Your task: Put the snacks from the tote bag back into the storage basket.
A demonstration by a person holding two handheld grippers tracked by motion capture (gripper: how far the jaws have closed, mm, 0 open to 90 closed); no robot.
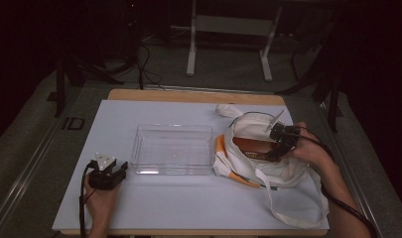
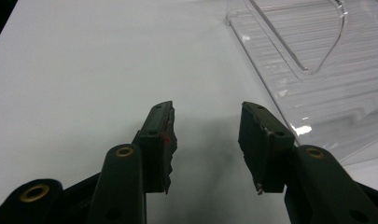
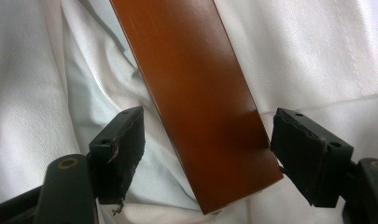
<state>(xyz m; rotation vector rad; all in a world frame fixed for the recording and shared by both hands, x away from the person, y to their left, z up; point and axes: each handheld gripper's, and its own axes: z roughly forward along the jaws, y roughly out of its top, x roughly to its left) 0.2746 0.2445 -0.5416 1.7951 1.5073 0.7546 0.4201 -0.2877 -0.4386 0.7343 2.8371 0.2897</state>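
A white cloth bag point(image 1: 268, 163) with orange trim lies at the table's right, its mouth open. Inside it rests a flat brown box point(image 3: 200, 98), also seen in the high view as the brown box point(image 1: 248, 146). My right gripper point(image 1: 280, 144) reaches into the bag; in the right gripper view my right gripper point(image 3: 207, 144) is open, its jaws standing either side of the box's near end without closing on it. A clear plastic bin point(image 1: 172, 148) stands mid-table. My left gripper point(image 1: 106, 173) rests open on the white surface left of the bin; my left gripper point(image 2: 205, 140) holds nothing.
The bag's long strap point(image 1: 288, 203) loops toward the front right edge. A white sheet point(image 1: 188, 198) covers the wooden table. Metal table legs point(image 1: 191, 44) and dark stands lie on the floor beyond the far edge.
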